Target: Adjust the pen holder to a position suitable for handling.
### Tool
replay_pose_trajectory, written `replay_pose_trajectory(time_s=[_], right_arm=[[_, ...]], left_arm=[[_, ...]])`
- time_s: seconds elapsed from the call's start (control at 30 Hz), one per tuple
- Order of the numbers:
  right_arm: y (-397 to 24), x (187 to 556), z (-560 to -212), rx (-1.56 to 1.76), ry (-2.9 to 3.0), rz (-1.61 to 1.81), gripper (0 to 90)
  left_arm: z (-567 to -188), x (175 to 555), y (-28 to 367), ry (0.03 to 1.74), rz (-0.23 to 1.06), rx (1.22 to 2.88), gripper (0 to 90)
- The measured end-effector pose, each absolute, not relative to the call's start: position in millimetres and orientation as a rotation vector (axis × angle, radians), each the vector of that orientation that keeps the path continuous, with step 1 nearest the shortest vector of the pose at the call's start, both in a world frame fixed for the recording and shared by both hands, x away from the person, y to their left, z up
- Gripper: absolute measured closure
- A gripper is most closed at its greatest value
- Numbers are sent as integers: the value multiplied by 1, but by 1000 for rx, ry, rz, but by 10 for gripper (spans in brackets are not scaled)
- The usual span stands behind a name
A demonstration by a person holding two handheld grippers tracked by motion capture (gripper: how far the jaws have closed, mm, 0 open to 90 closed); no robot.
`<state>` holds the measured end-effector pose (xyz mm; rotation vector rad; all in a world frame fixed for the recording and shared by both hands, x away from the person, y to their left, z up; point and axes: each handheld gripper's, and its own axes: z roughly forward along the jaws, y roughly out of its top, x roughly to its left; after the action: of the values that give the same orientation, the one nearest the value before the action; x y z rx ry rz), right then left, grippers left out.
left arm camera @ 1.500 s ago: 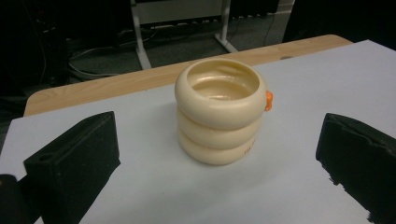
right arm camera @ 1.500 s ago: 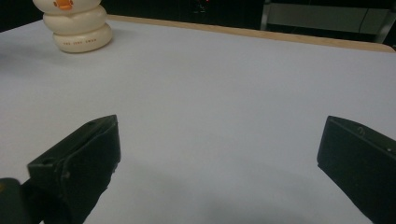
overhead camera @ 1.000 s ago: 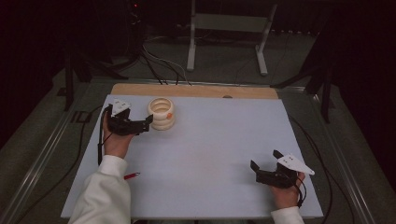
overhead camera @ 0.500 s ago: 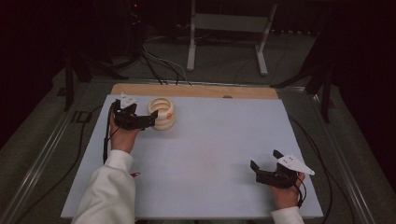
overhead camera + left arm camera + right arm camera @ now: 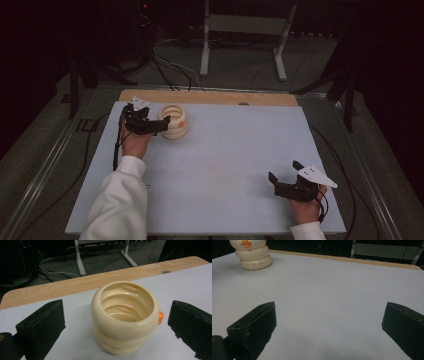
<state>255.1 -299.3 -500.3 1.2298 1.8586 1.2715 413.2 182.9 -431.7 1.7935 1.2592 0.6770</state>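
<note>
**Left Gripper Positioned at Ribbed Cup**

The cream ribbed cup (image 5: pixel 125 318) stands upright near the table's (image 5: pixel 225 165) far wooden edge. The left gripper (image 5: pixel 161 124) straddles the cup, jaws spread, not touching. The right gripper (image 5: pixel 284 176), well apart from the cup, is released.

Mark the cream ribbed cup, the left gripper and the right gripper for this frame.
cream ribbed cup (image 5: pixel 125 322): left gripper view, on its front outer wall.
left gripper (image 5: pixel 162 123): high view, midway between its fingertips, beside the cup.
right gripper (image 5: pixel 284 171): high view, midway between its open fingertips.
</note>
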Motion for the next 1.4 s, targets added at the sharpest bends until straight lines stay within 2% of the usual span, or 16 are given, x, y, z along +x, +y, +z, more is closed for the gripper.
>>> replay_pose_trajectory(time_s=[0.37,0.57,0.67,0.73,0.8,0.83,0.9,0.93,0.97,1.0,1.03,1.17,1.4], right_arm=[[-299,255,-500,1231,1858,1278,0],[-300,255,-500,1234,1853,1281,0],[-301,255,-500,1239,1851,1283,0],[-301,255,-500,1239,1849,1283,0],[-302,255,-500,1237,1848,1285,0],[-302,255,-500,1237,1849,1283,0],[-302,255,-500,1239,1848,1283,0],[-302,255,-500,1239,1848,1283,0],[-303,255,-500,1245,1843,1284,0],[-303,255,-500,1245,1843,1284,0],[-303,254,-500,1244,1842,1285,0],[-303,255,-500,1240,1849,1282,0],[-303,254,-500,1244,1843,1282,0]], left_arm=[[-442,430,182,1329,623,1760,99],[-454,443,177,1399,612,1760,103],[-460,445,174,1437,622,1765,207],[-462,446,174,1442,612,1772,331],[-463,446,173,1440,591,1773,403],[-463,445,172,1443,594,1780,467],[-463,444,169,1443,603,1800,503],[-463,444,169,1443,603,1800,597],[-463,443,169,1439,612,1806,597],[-463,443,169,1439,612,1806,649],[-463,441,169,1436,613,1806,649],[-463,437,169,1427,633,1806,749],[-467,431,164,1361,586,1866,779]])
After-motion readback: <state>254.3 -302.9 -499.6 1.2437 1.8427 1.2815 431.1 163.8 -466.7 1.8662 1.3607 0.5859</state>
